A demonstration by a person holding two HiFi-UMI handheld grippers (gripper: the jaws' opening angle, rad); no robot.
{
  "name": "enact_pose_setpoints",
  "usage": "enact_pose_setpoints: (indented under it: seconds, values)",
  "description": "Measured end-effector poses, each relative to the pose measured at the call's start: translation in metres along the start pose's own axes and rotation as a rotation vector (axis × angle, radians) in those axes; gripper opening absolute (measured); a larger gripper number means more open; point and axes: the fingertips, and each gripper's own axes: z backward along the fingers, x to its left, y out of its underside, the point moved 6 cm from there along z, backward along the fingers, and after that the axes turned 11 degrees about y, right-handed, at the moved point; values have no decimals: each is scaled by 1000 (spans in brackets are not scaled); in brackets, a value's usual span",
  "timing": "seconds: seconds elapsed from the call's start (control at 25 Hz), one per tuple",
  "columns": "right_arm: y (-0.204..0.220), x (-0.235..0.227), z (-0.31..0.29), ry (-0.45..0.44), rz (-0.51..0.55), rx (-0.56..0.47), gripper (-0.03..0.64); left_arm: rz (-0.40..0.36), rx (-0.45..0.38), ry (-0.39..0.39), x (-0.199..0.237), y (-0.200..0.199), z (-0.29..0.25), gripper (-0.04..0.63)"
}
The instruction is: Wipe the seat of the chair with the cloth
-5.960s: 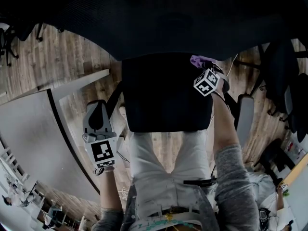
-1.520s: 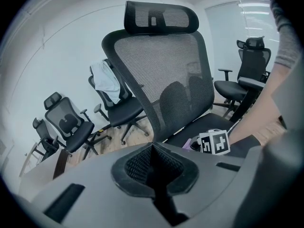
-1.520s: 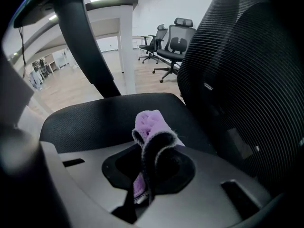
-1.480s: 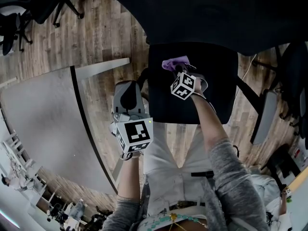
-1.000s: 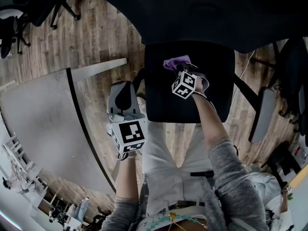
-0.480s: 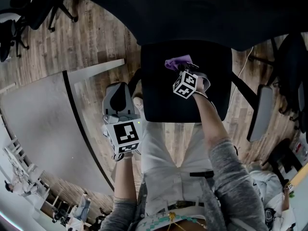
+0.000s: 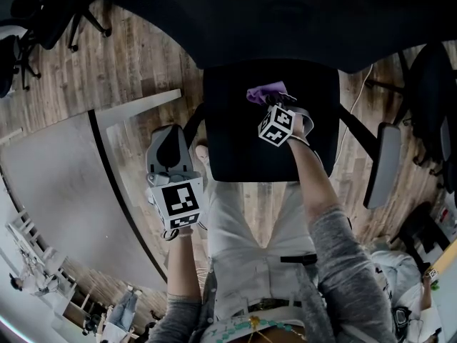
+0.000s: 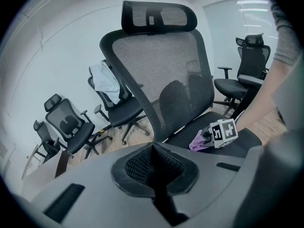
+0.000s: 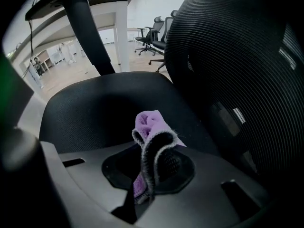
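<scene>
Office room w/ wood-plank floor (image 7: 136,63), black chair seat (image 7: 243,141) right below the camera. R gripper (image 9: 149,172) had its jaws clamped on the purple cloth (image 9: 151,127), a fold sticking up past the tips. The cloth was down on the seat near the middle of its back edge, just in front of the mesh backrest (image 9: 237,56). Six s earlier it sat at the seat's back right corner, so one pass along the back edge looked done. The front half prob. remained to wipe. L gripper (image 8: 154,175), jaws together w/ nothing between, had drifted away from the seat's left edge, idle over the floor. R forearm (image 7: 314,191) reached straight fwd across the seat's front edge. L forearm (image 7: 182,270) hung low beside the body.
</scene>
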Motion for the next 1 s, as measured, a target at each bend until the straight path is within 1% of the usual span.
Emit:
enact_pose_setpoints:
  seconds: [0.68,1.0]
  values:
    - [33,-13,10,18,-15,27,52,-4,3,-4,0,0,0,0]
    - [53,-21,15,35,3,53,52,-6,4,-2,0,0,0,0]
